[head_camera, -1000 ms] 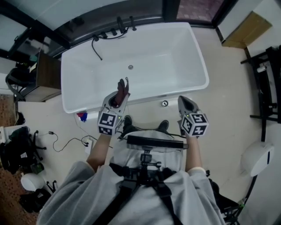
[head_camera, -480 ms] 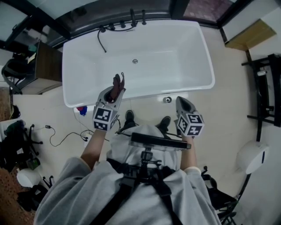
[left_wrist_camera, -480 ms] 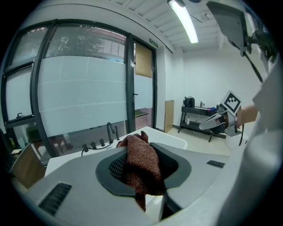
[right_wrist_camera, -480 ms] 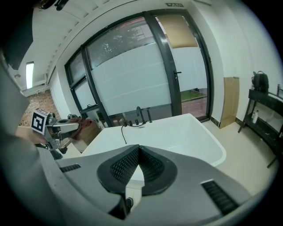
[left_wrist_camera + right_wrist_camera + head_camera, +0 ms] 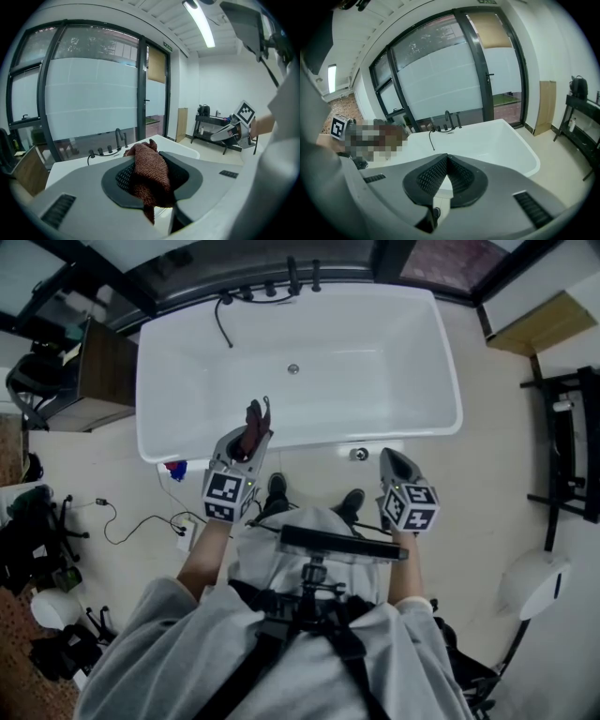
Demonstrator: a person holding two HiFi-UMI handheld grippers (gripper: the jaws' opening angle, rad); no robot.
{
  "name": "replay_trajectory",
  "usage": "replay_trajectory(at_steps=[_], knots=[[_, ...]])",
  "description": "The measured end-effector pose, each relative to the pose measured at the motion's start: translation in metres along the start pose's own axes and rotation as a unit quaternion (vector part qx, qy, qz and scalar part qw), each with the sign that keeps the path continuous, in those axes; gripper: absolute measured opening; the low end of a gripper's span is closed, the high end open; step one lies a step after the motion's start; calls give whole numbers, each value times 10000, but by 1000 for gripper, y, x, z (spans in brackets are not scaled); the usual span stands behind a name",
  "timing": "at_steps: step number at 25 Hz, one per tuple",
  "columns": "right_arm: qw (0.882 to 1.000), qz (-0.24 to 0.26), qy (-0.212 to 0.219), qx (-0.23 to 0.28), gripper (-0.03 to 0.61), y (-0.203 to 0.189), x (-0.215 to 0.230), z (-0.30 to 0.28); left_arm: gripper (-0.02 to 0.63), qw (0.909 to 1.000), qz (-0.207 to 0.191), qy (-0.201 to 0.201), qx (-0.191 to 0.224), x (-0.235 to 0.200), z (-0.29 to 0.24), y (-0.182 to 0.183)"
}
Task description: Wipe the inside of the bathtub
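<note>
The white bathtub lies straight ahead, its drain in the middle and dark taps on the far rim. My left gripper hovers over the near rim, shut on a reddish-brown cloth. In the left gripper view the cloth is bunched between the jaws and hangs below them, with the tub beyond. My right gripper is short of the tub over the floor. Its jaws are shut with nothing in them, and they face the tub.
A wooden cabinet stands left of the tub, and cables trail over the floor below it. A floor drain sits by the tub's near side. A black rack and a flat cardboard sheet are at the right.
Both grippers stay in nearly the same place before the tub. The head view has shifted slightly, so the tub sits a little more to the right. The cloth remains held.
</note>
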State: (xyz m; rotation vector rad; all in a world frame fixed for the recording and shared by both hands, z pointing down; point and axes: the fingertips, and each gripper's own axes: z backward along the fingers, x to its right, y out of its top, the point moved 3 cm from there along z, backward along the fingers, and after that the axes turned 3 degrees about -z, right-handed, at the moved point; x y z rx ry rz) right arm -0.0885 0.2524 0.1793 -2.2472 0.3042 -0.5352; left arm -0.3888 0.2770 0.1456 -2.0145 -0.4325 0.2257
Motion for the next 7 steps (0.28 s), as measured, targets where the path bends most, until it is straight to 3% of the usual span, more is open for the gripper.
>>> replay_trajectory(at_steps=[7], knots=[[9999, 60, 79, -34, 2, -1, 2, -1, 101, 9998, 155, 74, 86, 3, 4, 4]])
